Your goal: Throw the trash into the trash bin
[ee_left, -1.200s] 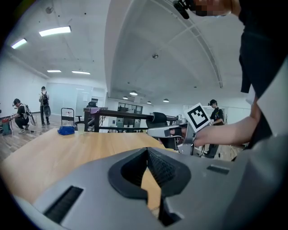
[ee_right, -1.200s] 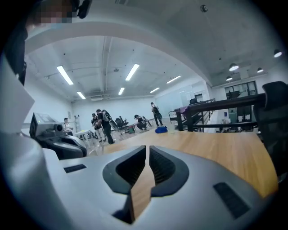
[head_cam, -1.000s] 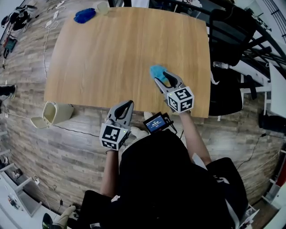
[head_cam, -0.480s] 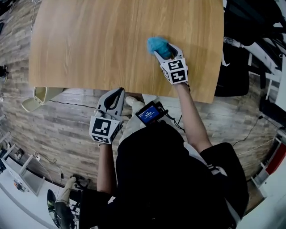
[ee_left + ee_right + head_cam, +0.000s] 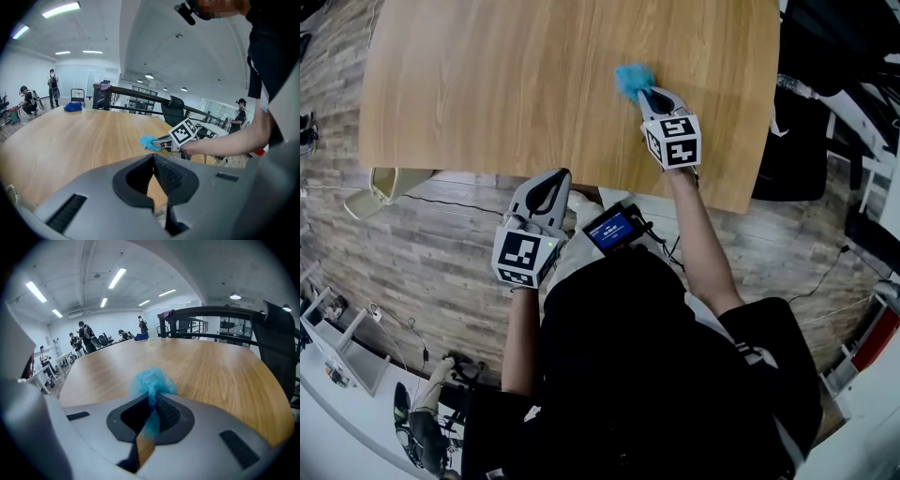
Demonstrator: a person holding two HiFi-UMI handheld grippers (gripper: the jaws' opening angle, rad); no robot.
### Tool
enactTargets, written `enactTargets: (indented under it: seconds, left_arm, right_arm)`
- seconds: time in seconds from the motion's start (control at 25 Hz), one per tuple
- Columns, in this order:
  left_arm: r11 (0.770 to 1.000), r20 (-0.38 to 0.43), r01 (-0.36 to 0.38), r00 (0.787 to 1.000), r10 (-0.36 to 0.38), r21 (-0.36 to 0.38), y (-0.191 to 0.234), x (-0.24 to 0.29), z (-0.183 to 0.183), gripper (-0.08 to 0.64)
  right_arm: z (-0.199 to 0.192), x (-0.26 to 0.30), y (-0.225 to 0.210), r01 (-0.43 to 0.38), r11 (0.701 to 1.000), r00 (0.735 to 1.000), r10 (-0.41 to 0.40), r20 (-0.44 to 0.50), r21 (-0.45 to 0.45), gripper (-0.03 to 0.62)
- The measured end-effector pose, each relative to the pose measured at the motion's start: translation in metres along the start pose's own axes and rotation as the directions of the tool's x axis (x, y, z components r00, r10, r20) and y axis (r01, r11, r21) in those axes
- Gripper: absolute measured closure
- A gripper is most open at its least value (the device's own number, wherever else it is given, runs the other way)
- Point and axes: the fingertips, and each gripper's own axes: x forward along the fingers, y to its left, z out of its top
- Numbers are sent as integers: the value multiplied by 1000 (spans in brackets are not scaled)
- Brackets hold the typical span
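A crumpled blue piece of trash [image 5: 628, 79] lies on the wooden table [image 5: 506, 84], near its right front part. My right gripper [image 5: 653, 95] is shut on it; in the right gripper view the blue wad [image 5: 152, 383] is pinched between the pads and bulges out past the tips [image 5: 153, 409]. My left gripper [image 5: 547, 190] hangs at the table's front edge, shut and holding nothing [image 5: 154, 161]. From there the blue trash [image 5: 147, 141] and the right gripper show ahead. A cream trash bin [image 5: 377, 195] sits on the floor at the left, partly under the table edge.
A black chair [image 5: 811, 141] stands beyond the table's right side. A small screen device [image 5: 613, 228] hangs at the person's chest. A blue object [image 5: 72, 107] lies at the table's far end. Cables run over the plank floor [image 5: 441, 204]. Several people stand far off.
The right gripper came down onto the blue trash with open jaws and has closed on it. The left gripper has sunk a little by the table's front edge.
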Motion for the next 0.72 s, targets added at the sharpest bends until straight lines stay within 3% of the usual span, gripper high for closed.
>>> enactTargets:
  seconds: [0.36,0.72]
  left_arm:
    - [992,25,-121,992,121,-23,14,-27,0,552]
    - [940,56,-324,942,331,-112,68,-101,0,552]
  right_arm:
    - [36,19,48,-124,992,991,126,52,-36,584]
    - [98,62,178,-325,926,940,338,40,-192,584]
